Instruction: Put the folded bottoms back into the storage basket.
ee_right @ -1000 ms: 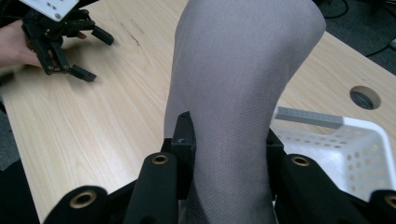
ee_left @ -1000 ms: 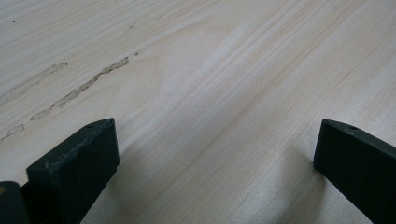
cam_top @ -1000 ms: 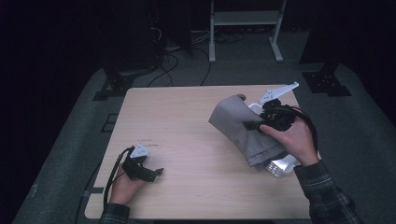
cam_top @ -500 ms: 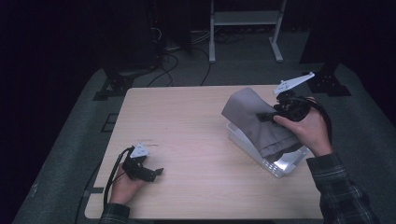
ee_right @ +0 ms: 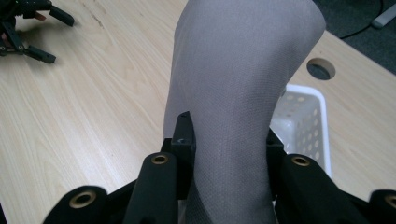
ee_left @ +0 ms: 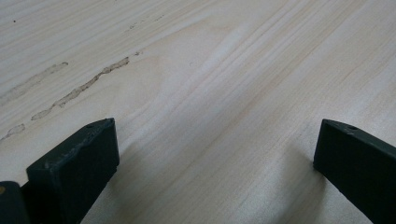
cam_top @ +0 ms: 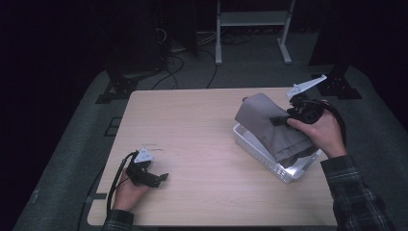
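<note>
High view first: your right gripper (cam_top: 284, 119) has the folded grey cloth (cam_top: 269, 126) pinched at its upper edge, and the bundle hangs down from that grip so its lower end sits inside the white basket (cam_top: 250, 144) near the right edge of the table (cam_top: 192, 125). Holding it from the top lets the weight of the fabric keep the fold together while the bottom settles between the basket walls, rather than spilling over the rim. The cloth leans up and to the left from the basket, so it is only partly in.

Right gripper view confirms the hold: both black jaws press against the cloth (ee_right: 238, 93) from either side, closed down to the thickness of the folded fabric with no gap showing. Behind it you see the perforated wall of the basket (ee_right: 303, 126) and, past that, a round cable hole (ee_right: 321, 69) in the tabletop.

Your left gripper (cam_top: 153, 177) rests low on the near left of the table, well apart from the basket. Left gripper view shows its jaws spread wide with nothing but bare wood grain between them. It looks parked there to stay out of the way, since the one-handed grip seems enough for a light, soft load like this.
</note>
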A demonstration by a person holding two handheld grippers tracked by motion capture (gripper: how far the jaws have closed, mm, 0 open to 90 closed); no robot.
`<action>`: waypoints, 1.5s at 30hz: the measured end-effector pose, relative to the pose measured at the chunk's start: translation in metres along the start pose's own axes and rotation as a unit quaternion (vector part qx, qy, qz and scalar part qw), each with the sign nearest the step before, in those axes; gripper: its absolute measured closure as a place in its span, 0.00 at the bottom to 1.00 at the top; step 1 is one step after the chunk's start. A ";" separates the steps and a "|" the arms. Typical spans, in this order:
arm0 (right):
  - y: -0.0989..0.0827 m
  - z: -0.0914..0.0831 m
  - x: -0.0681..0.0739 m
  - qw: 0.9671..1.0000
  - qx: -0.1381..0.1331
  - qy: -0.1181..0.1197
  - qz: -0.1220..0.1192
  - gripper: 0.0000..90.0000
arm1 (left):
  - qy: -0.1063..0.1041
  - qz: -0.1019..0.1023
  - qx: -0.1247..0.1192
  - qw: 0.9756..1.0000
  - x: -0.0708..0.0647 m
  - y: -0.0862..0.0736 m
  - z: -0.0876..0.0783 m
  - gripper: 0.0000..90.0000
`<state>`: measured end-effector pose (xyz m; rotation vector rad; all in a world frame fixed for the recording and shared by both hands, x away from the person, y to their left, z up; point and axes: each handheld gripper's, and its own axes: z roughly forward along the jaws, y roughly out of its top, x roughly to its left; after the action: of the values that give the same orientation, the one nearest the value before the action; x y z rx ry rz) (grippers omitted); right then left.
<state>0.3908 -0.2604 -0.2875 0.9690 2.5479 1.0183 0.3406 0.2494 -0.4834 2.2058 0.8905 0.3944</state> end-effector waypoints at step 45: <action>-0.060 0.088 -0.052 0.996 0.074 0.031 0.032 0.72 | 0.001 0.001 0.000 1.000 0.000 0.000 0.000 0.00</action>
<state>0.4385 -0.2803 -0.3943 1.0788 2.6924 0.8991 0.3407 0.2495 -0.4835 2.2072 0.8889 0.3970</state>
